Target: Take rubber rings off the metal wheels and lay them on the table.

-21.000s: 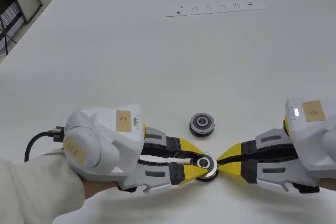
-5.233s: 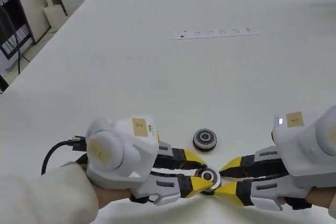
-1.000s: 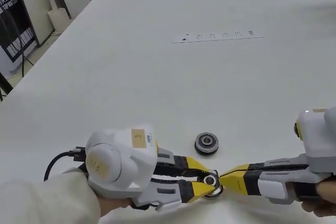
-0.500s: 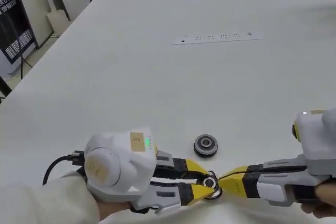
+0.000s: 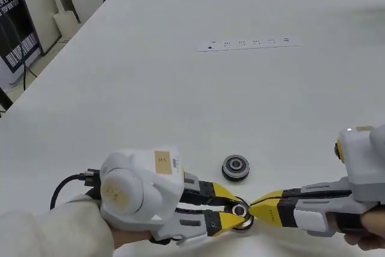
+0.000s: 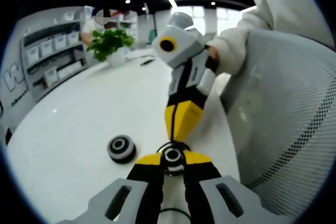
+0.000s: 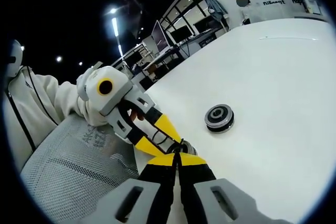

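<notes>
White flat worktable [image 5: 180, 88]: it carries both of your tools and every part listed below.

Left gripper [image 5: 236, 211], white body with yellow jaw tips: your left tool reaches in from the lower left of the head view. Its jaws are clamped on the small silver metal wheel, one tip on each side of it, as the left gripper view shows.

Right gripper [image 5: 257, 206], same build: your right tool comes in from the opposite side and meets the left tool tip to tip. Its jaws are pressed together on a thin black loop at the wheel's edge.

White power strip [image 5: 248, 43]: it lies flat on the table, well ahead of both tools.

Second metal wheel with a black rubber band around it [image 5: 235, 167]: it lies flat just beyond your two tool tips, apart from both.

Small silver metal wheel [image 6: 173, 157]: it sits between your left tool's jaws, low over the table.

Thin black rubber ring [image 6: 169, 145]: it arcs from the held wheel to your right tool's closed tips; how far it has come off the wheel cannot be told.
</notes>
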Tool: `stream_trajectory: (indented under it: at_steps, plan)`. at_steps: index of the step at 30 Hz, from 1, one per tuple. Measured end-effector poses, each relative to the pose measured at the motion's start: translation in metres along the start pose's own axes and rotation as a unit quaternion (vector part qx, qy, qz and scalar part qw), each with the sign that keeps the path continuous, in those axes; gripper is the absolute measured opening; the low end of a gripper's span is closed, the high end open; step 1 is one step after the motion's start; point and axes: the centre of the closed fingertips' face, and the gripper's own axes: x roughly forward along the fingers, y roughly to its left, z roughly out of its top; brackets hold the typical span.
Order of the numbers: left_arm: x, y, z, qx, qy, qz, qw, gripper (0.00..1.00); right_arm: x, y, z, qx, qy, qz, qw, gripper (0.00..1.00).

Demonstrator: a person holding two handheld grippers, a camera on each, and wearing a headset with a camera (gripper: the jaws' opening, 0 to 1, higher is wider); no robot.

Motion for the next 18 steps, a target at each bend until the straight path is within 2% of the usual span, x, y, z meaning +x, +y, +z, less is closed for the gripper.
stream_trajectory:
  at_steps: [6,9,18]
  plan:
    - [-0.002,0.0,0.0,0.019,0.008,-0.002,0.9998,0.15,-0.001,-0.002,-0.001,0.0,0.002,-0.005,1.0,0.0]
    - [-0.006,-0.001,0.002,0.019,0.011,-0.007,0.9997,0.18,-0.001,-0.001,-0.001,0.001,0.002,-0.006,1.0,0.0]
    - [-0.018,0.002,0.02,0.016,-0.008,-0.001,0.9998,0.32,-0.001,0.0,-0.001,-0.006,0.006,-0.007,0.9999,0.0]
